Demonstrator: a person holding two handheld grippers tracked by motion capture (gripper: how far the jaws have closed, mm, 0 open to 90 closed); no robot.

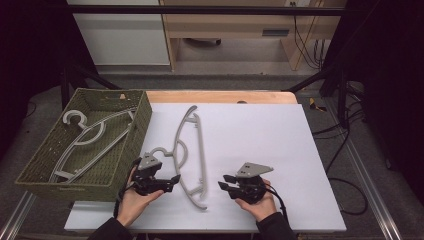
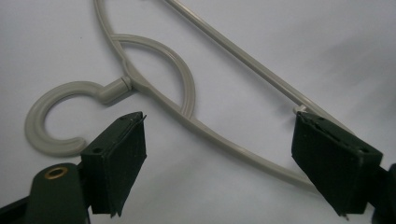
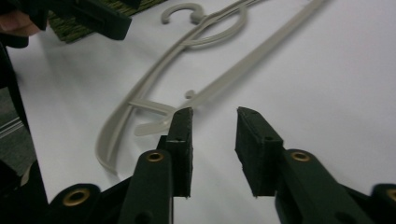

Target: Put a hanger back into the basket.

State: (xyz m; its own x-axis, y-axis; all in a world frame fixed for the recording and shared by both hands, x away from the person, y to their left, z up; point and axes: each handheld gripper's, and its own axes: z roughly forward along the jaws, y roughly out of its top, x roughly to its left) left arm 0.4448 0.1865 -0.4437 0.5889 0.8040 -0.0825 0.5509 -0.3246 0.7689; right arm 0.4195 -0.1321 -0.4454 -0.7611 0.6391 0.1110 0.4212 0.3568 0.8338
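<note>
Looks like the pick-up step: grey hanger [image 1: 189,152] lies flat near the table's [image 1: 260,130] front edge. Left gripper [image 2: 219,163] straddles it, jaws wide; right gripper [image 3: 212,149] sits beside it, partly open, empty. Next: close left, lift toward the basket [image 1: 30,175].
</note>
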